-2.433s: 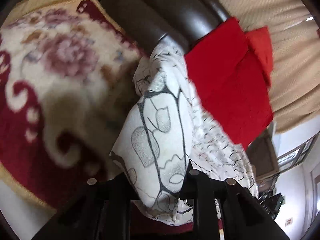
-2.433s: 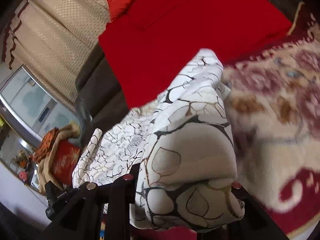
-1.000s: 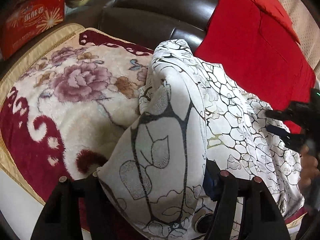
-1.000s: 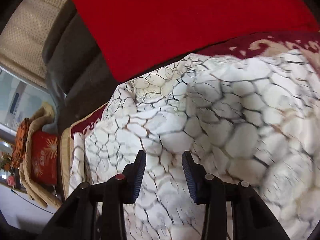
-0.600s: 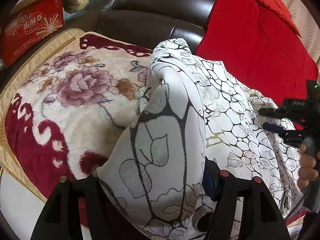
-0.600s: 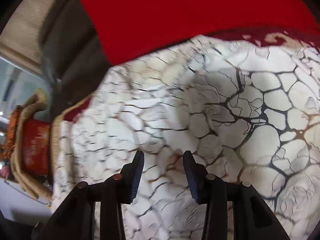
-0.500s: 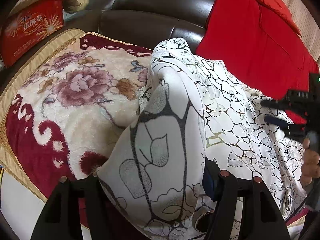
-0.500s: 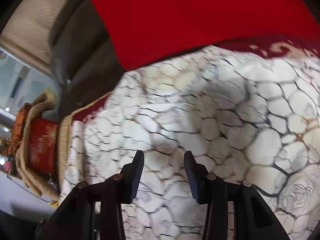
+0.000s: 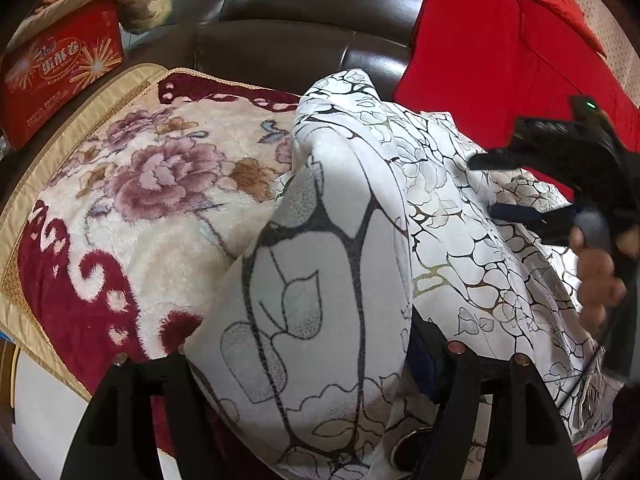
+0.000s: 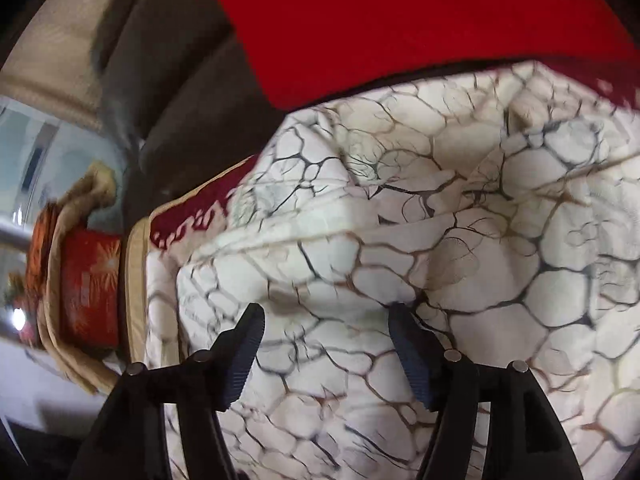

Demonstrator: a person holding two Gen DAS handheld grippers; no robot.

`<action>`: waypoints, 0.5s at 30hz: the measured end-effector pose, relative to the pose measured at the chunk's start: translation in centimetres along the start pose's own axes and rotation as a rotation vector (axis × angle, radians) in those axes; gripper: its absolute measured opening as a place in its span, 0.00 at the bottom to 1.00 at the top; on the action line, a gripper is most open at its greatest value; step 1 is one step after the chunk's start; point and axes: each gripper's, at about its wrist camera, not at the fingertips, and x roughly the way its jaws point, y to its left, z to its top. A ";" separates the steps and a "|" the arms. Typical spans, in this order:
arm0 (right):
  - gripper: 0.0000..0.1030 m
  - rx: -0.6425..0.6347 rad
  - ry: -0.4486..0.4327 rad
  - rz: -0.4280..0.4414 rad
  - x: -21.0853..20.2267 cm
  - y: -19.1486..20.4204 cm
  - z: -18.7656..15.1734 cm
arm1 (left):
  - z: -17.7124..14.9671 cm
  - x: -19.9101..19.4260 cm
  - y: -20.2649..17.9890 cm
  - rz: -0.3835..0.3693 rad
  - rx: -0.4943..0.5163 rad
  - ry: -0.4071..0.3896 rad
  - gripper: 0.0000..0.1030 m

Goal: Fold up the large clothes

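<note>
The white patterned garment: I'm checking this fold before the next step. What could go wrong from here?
1. The white patterned garment is bunched thickly between the left gripper fingers; if they let go, the gathered fold may spring open.
2. The right gripper, whose fingers have just been opening, hangs over the cloth with nothing pinched, so that side lies free and may wrinkle.
3. The garment touches the red cloth, which a careless grab might catch.
</note>
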 end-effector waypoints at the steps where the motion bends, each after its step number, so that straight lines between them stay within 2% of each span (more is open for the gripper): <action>1: 0.65 0.016 -0.016 0.010 -1.0 -0.6 -0.5 | 0.0 0.0 0.0 0.000 0.001 0.001 0.71; 4: 0.65 0.016 -0.077 0.009 -4.4 -1.9 -1.5 | 0.0 -0.1 -0.1 0.001 0.005 0.005 0.71; 10: 0.65 -0.003 -0.250 -0.133 -13.1 -6.7 -4.6 | 0.1 -0.1 -0.3 0.007 0.006 0.018 0.72; 13: 0.65 0.046 -0.335 -0.178 -17.1 -10.4 -6.1 | 0.3 0.3 0.0 -0.014 -0.019 0.048 0.78; 15: 0.65 0.091 -0.350 -0.202 -18.0 -13.3 -6.5 | 0.6 0.8 0.1 -0.039 -0.044 0.070 0.81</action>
